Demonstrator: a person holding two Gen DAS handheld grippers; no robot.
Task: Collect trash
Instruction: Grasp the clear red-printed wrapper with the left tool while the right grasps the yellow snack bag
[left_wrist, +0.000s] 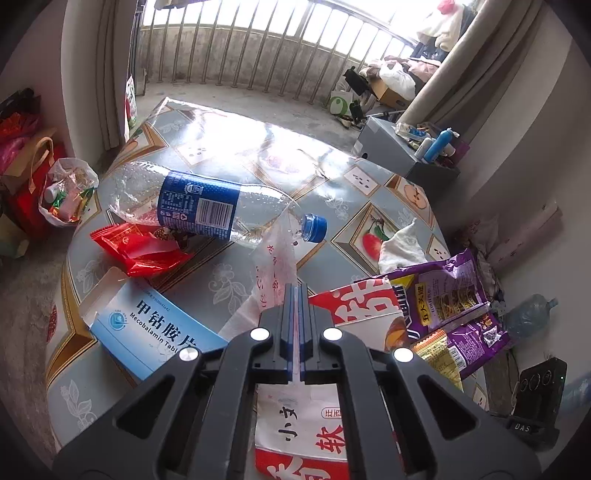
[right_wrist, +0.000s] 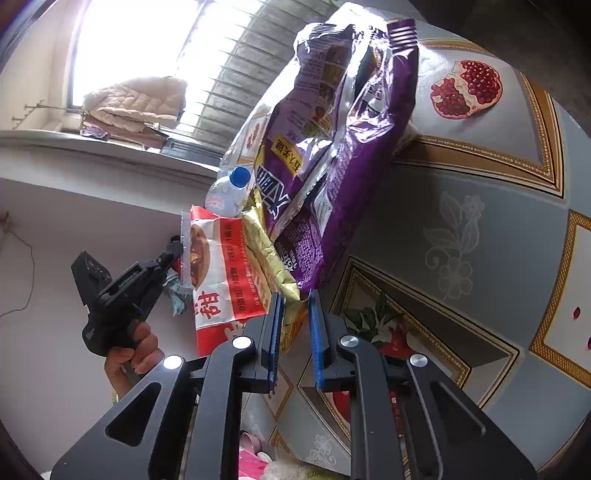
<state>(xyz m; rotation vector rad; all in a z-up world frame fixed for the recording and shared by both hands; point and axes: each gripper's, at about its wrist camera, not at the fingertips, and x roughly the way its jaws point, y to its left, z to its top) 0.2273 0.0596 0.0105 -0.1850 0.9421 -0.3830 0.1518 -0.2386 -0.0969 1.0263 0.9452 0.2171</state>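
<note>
Over the table: both my grippers are above a patterned grey tablecloth (left_wrist: 229, 266) littered with wrappers.
Left gripper (left_wrist: 296, 291): angled steeply down at the tabletop; jaws clamped together, pinching the edge of a red-and-white snack bag (left_wrist: 306, 424) that hangs below them and runs up between the pads.
Left, seen from right wrist: a hand (right_wrist: 127, 356) grips its black handle at lower left; the gripper nose (right_wrist: 173, 253) meets the sealed edge of the same red-and-white bag (right_wrist: 221, 273), which is lifted off the table.
Right gripper (right_wrist: 295, 299): tilted down, view rolled to one side; blue pads stand a narrow gap apart with the bottom corner of a yellow-gold wrapper (right_wrist: 273, 266) between them. I cannot tell whether the pads press on it.
Purple bag (right_wrist: 332, 147): crumpled, large, just beyond my right fingertips, overlapping the yellow-gold wrapper; in the left view it lies at the right table edge (left_wrist: 450, 306).
Plastic bottle (left_wrist: 207, 203): empty, blue label and cap, lying on its side mid-table, partly over a red wrapper (left_wrist: 140, 247).
Medicine box (left_wrist: 155, 332): blue-white, flap open, just left of my left jaws.
White crumpled tissue (left_wrist: 400, 245): near the right table edge, beyond the purple bag.
Floor: a clear bag of rubbish (left_wrist: 68, 192) left of the table.
</note>
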